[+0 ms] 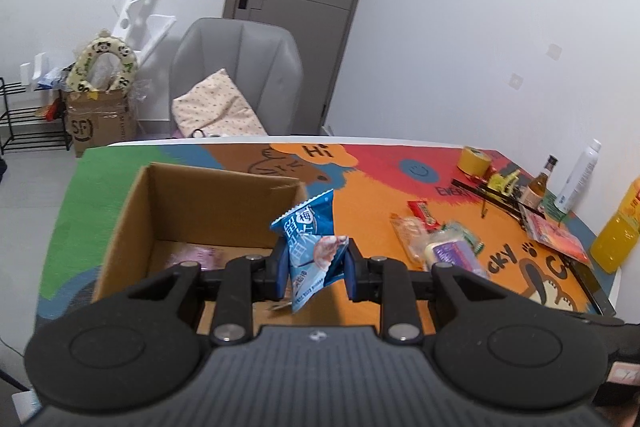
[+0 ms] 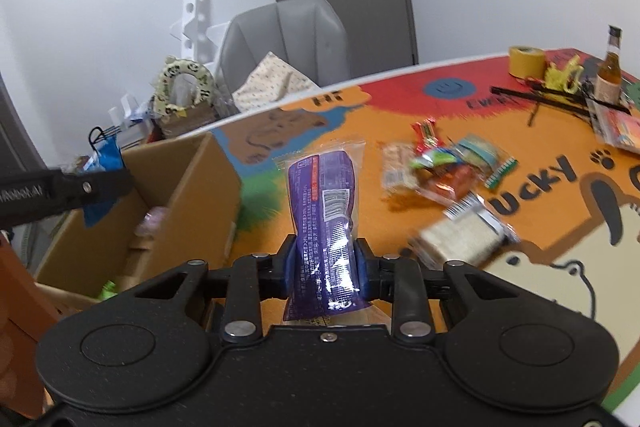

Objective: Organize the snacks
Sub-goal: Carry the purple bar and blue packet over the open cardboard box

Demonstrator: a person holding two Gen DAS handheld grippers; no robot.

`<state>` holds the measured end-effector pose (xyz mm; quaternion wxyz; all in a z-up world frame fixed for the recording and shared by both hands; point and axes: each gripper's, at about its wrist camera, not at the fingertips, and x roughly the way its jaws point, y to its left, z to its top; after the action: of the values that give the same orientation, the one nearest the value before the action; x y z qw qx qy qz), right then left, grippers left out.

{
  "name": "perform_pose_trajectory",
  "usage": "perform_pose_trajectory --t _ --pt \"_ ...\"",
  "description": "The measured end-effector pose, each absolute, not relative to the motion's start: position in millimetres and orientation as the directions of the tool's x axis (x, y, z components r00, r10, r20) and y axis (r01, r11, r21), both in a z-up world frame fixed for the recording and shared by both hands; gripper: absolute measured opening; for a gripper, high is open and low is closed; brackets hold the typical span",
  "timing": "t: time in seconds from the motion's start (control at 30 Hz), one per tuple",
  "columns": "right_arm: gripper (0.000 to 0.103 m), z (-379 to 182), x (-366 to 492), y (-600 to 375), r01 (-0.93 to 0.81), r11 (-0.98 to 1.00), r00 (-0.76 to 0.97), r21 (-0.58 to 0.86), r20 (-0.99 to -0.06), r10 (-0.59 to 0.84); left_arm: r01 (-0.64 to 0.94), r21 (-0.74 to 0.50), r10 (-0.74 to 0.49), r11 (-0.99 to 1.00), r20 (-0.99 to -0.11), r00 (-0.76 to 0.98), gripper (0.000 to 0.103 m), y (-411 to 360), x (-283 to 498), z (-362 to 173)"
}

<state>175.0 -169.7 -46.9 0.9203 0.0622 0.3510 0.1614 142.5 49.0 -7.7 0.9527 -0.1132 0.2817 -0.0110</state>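
Note:
My left gripper (image 1: pixel 314 269) is shut on a blue snack packet (image 1: pixel 310 239) and holds it at the right wall of an open cardboard box (image 1: pixel 132 203). A pink packet (image 1: pixel 192 255) lies inside the box. My right gripper (image 2: pixel 326 265) is shut on a purple snack packet (image 2: pixel 326 211), held upright above the table, right of the box (image 2: pixel 192 179). The left gripper with its blue packet (image 2: pixel 102 183) shows over the box in the right wrist view. Several loose snacks (image 2: pixel 444 167) lie on the table to the right; they also show in the left wrist view (image 1: pixel 436 239).
The table carries a colourful cartoon mat (image 1: pixel 368 179). At its far right stand a yellow tape roll (image 1: pixel 474 161), a small brown bottle (image 1: pixel 538 185), a white spray bottle (image 1: pixel 578 177) and an orange juice bottle (image 1: pixel 620 231). A grey chair (image 1: pixel 236 75) stands behind the table.

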Motion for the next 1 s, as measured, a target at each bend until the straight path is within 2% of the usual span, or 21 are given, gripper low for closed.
perform_pose_trajectory --t 0.43,0.87,1.0 --pt "0.027 -25 184 -124 -0.319 0.916 0.712 0.243 -0.577 0.401 -0.124 -0.231 -0.026 0.965 -0.554 0.832 0.026 98 136 -14" --pt "0.027 -16 189 -84 -0.363 0.904 0.71 0.226 -0.562 0.425 -0.138 -0.26 -0.043 0.956 -0.587 0.809 0.027 125 138 -31" --pt "0.027 -16 191 -75 -0.373 0.9 0.704 0.226 -0.563 0.433 -0.145 -0.253 -0.032 0.957 -0.585 0.81 0.032 127 135 -30"
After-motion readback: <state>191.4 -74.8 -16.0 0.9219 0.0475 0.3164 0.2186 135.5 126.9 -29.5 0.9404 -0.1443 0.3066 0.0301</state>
